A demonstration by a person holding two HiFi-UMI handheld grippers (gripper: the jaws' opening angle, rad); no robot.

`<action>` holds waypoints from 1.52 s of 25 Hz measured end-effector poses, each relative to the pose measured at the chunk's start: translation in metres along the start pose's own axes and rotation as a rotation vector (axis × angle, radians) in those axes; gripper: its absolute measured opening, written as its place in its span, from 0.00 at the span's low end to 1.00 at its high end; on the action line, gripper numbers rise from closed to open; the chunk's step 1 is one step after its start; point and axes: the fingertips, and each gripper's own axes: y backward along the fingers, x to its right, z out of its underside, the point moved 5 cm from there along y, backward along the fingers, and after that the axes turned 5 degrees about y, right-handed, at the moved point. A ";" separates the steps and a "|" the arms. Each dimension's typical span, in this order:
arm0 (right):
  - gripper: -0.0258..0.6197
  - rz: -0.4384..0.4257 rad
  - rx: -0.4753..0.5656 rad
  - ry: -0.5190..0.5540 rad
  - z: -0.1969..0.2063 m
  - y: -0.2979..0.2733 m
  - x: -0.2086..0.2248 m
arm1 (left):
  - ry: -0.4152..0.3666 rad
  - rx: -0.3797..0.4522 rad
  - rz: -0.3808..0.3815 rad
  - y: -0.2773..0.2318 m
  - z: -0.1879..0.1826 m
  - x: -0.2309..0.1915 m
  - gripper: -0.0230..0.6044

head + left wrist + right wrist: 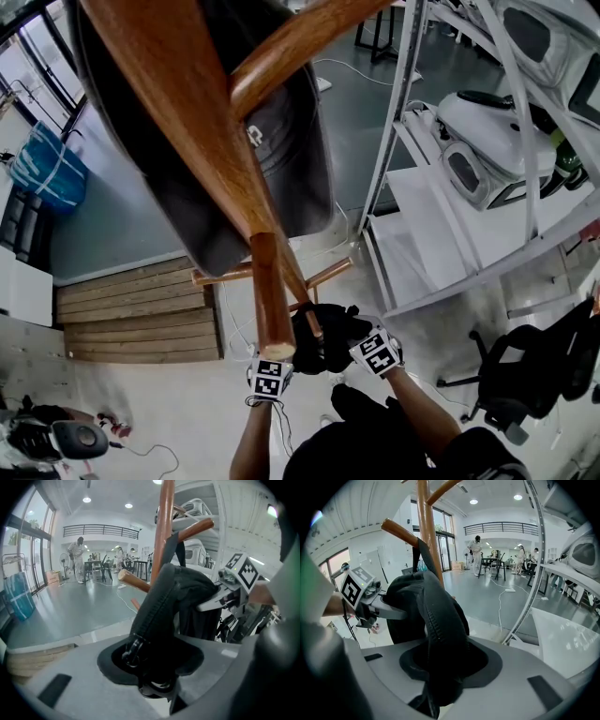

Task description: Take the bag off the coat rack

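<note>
A wooden coat rack [202, 141] rises through the head view, with a big dark grey item [286, 141] hanging from an upper peg. Lower down, a black zipped bag [323, 337] hangs beside the pole. My left gripper [302, 345] and right gripper [345, 342] hold it from opposite sides. In the left gripper view the bag [173, 597] runs down into my left gripper [154, 667], and its strap goes up to a peg [197, 527]. In the right gripper view the same bag [436, 616] fills my right gripper [440, 667]. The fingertips are hidden by the fabric.
White metal shelving [403, 112] holding white machines [487, 141] stands close on the right. A black office chair [534, 375] is at lower right. Wooden steps [141, 314] and a blue bag [47, 169] lie to the left. People [77, 559] stand far off in the hall.
</note>
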 end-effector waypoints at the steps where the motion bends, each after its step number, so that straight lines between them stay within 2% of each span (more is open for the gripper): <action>1: 0.23 -0.001 0.000 -0.001 0.000 0.001 -0.001 | 0.003 0.000 0.001 0.001 0.000 0.001 0.30; 11: 0.20 -0.020 0.002 -0.014 0.001 0.010 -0.011 | 0.048 -0.008 0.011 0.012 0.000 0.012 0.26; 25: 0.19 -0.024 0.028 -0.020 0.000 0.031 -0.025 | 0.061 0.000 0.012 0.037 -0.003 0.029 0.25; 38: 0.18 -0.001 0.072 -0.014 -0.001 0.067 -0.042 | 0.040 0.048 0.023 0.069 -0.006 0.050 0.25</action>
